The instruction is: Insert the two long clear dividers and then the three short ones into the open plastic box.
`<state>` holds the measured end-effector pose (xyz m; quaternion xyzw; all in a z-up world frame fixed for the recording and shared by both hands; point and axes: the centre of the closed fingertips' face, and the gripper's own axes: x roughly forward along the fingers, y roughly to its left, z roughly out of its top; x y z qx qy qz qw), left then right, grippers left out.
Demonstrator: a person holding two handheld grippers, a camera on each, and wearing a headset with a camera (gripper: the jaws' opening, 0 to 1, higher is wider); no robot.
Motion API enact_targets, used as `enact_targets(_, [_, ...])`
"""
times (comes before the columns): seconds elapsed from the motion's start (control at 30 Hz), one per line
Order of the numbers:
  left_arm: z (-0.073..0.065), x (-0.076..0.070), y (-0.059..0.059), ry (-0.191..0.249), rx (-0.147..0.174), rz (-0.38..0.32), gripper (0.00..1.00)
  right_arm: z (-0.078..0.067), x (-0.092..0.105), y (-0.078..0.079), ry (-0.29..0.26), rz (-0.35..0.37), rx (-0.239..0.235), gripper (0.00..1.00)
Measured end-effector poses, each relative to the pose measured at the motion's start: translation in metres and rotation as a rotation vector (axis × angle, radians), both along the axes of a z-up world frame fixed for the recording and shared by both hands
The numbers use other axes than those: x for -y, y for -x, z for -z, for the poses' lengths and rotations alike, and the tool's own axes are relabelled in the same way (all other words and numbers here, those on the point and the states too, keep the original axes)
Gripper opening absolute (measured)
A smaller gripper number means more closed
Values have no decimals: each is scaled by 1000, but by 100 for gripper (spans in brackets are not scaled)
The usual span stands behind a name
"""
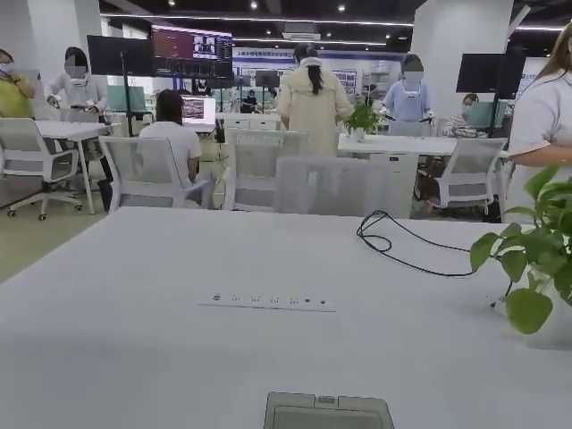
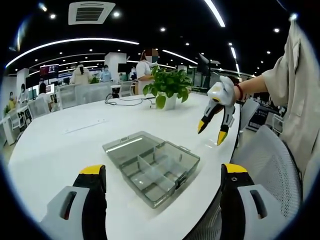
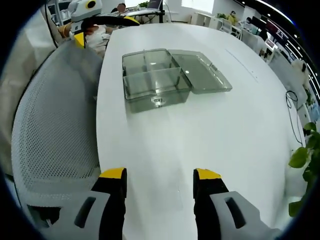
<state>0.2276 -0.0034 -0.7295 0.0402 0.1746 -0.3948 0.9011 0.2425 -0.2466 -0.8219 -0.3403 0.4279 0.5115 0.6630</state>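
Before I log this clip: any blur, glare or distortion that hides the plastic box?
Head view: soft overall, plant leaves smeared, plastic box cropped by the bottom edge. Left gripper view: sharp, fisheye bends the table rim. Right gripper view: sharp, white table bright, box walls readable.

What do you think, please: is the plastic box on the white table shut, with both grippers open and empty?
No: the left gripper view shows the plastic box open, lid flat on the white table; the left gripper and right gripper are open and empty.
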Motion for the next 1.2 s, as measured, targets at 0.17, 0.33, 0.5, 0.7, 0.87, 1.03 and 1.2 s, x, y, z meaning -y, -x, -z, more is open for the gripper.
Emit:
enact_targets(0.17, [1, -1, -1, -5, -3, -3, 96, 8, 18, 5, 56, -17, -21, 54])
enact_targets(0.33, [2, -2, -1, -7, -8, -2, 95, 14, 30, 7, 98, -51, -33, 53])
enact_targets(0.5, [2, -3, -1, -8, -9, -4, 94, 22, 44, 9, 156, -121, -24, 49])
enact_targets(0.7, [3, -4, 0, -12, -14, -6, 93, 28, 49, 10, 184, -150, -22, 43])
enact_targets(0.87, [4, -4, 2, -16, -18, -4, 91, 32, 53, 10, 210, -181, -23, 41])
enact_targets(1.03, [3, -4, 3, -20, -16, -5, 91, 36, 57, 8, 222, -184, -24, 37])
enact_targets(1.2, [4, -4, 4, -26, -18, -4, 90, 36, 58, 6, 225, -182, -24, 36])
